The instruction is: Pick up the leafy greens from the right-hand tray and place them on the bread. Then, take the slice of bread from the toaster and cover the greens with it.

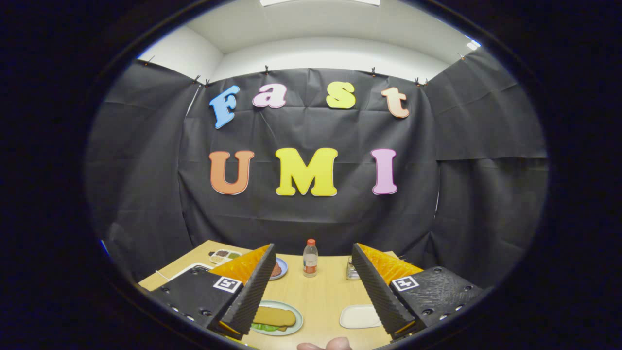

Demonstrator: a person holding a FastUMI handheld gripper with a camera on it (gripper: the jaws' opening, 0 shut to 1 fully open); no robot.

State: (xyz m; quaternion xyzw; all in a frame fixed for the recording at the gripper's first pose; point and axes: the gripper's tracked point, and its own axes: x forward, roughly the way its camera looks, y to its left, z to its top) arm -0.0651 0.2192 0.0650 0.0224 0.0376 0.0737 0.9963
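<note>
One hand-held two-finger gripper [311, 282], raised above the pale wooden table [320, 296], fingers spread wide and holding nothing. One round pale-green plate [297, 322] near left, bearing one tan bread slice [274, 316] over the leafy greens [265, 327], which peek out beneath; the sandwich looks assembled. One white rectangular tray [359, 316] near right. One clear plastic bottle with red cap [310, 258] far centre. One metal toaster [352, 269], partly hidden.

The gripper [313, 253] was held level, its two fingers [252, 287] spread wide apart with nothing between them. Both pointed forward, their tips raised. Part of a hand [324, 344] showed just below and between the fingers' bases.
</note>
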